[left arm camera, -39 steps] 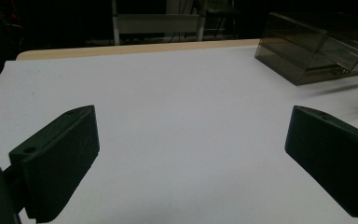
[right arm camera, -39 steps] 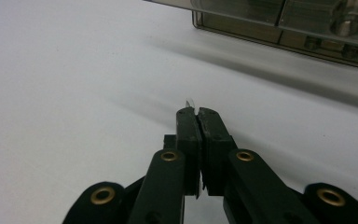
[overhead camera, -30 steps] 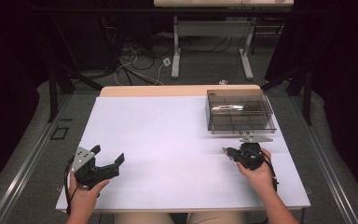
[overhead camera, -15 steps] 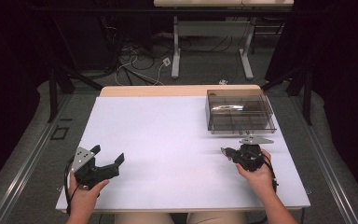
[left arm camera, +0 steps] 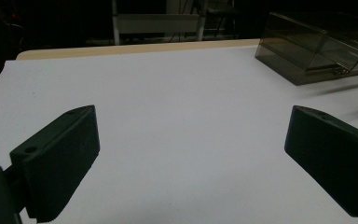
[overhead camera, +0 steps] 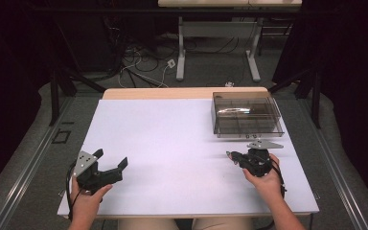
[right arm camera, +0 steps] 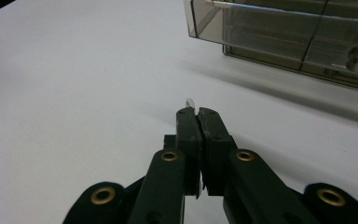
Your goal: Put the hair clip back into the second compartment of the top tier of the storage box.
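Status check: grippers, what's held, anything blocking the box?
Left gripper open, nothing between the jaws. Right gripper shut on a thin clear sliver, short of the smoked plastic box. White tabletop between them bare.

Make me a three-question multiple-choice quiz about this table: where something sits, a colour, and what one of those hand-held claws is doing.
1. Where does the clear box sit on the white table?
A. far right corner
B. near left corner
C. centre

2. What colour are the jaws of the left gripper?
A. red
B. black
C. yellow

3. How do the jaws of the right gripper stand?
A. wide open
B. shut on a thin pale sliver
C. clamped on the box

Answers: 1 A, the box lies far and right in the high view; 2 B, both pads look black; 3 B, the jaws meet, with a sliver poking out.
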`<state>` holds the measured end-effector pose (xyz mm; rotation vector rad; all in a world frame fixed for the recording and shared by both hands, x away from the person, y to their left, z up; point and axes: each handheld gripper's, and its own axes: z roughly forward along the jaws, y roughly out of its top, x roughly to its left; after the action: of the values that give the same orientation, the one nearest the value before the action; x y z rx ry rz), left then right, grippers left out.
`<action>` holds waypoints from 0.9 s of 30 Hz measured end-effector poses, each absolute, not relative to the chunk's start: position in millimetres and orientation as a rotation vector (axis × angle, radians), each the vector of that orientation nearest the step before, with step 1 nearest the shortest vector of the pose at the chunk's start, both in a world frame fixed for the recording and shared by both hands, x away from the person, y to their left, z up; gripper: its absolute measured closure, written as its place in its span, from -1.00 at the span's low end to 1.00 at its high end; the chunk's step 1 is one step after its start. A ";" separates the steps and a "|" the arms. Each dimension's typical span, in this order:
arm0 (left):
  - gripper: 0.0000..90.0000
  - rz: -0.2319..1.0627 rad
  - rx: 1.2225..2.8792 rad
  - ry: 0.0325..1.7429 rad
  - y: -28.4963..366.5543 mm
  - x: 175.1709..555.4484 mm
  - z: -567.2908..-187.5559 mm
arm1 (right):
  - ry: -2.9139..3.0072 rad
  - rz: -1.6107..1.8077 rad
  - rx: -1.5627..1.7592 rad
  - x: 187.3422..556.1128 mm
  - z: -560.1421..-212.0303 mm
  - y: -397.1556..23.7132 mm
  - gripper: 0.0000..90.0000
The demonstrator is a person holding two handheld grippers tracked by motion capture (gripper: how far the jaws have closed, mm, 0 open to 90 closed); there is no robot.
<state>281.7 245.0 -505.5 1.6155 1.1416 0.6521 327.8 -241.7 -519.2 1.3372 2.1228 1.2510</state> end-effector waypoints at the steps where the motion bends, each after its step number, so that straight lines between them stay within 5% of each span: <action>1: -0.93 0.652 1.615 1.142 244.9 281.7 -505.5 | 2.122 1.252 1.333 327.2 -518.5 -241.4 0.95; 27: -0.93 0.651 1.616 1.142 244.9 281.6 -505.5 | 2.078 1.314 1.311 319.1 -505.1 -244.4 0.95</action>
<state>281.6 244.9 -505.5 1.6163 1.1419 0.6513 319.1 -244.4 -505.1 1.3106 2.0783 1.3143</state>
